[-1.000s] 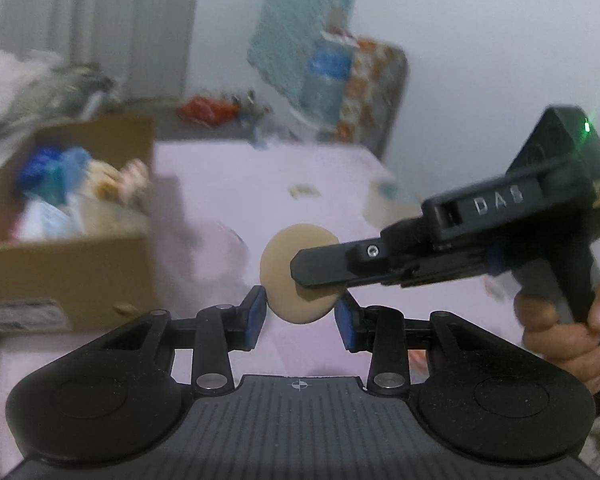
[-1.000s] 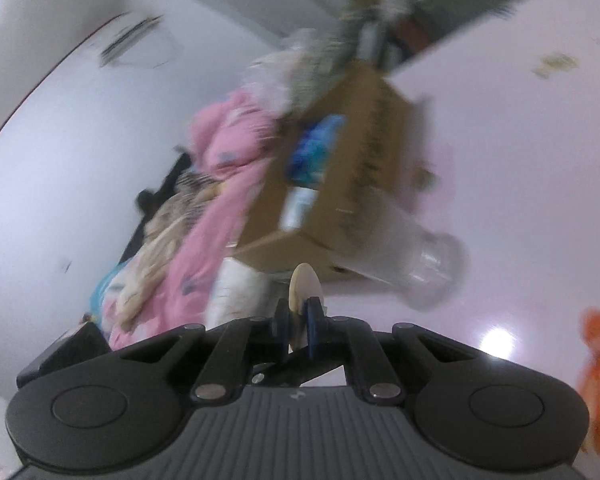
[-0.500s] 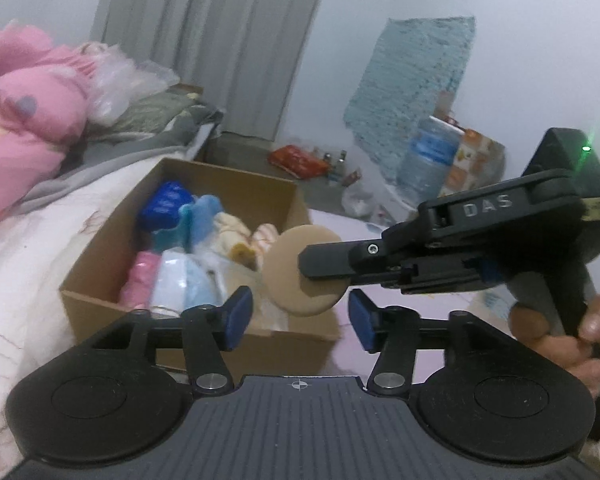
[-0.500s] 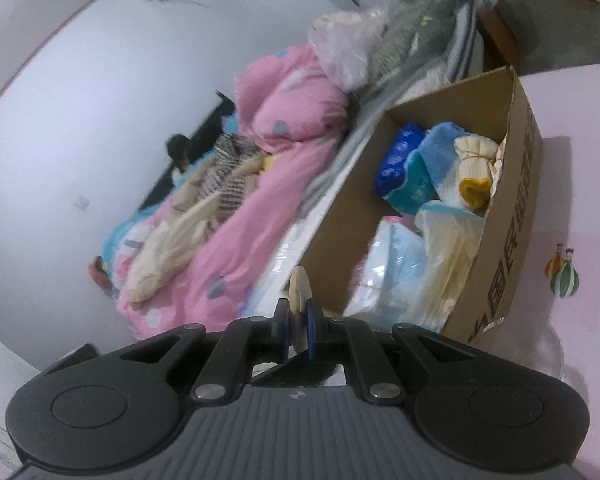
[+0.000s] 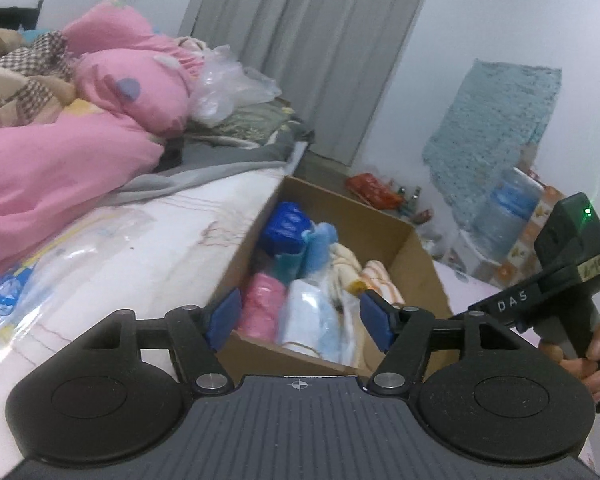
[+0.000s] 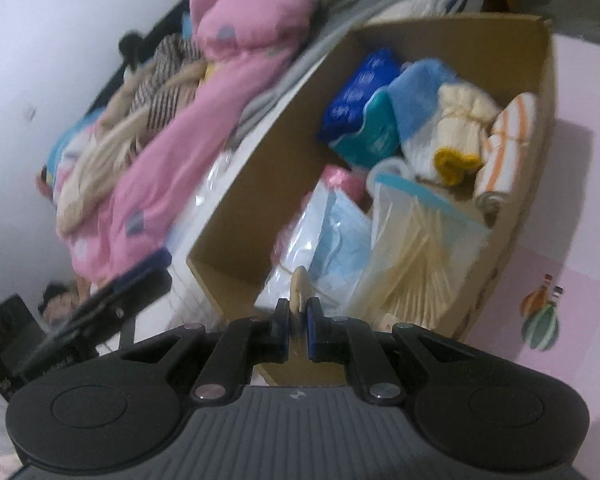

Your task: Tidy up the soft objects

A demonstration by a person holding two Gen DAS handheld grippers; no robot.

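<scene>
Tan round foam puff point(image 6: 299, 286), handed over from the left claw point(image 5: 302, 320), whose jaws have just been opening and now stand apart and empty, sits clamped edge-on in the right claw point(image 6: 298, 326) over the open cardboard box point(image 6: 542, 152), ready for dropping in.

Dim, soft indoor light; fisheye-bent edges, slight blur.

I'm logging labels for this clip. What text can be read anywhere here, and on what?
"DAS": on the right hand-held gripper, seen from the left wrist.
Handwritten tag on that gripper: too blurred to read.
Print on the blue pack in the cardboard box: too blurred to read.
</scene>
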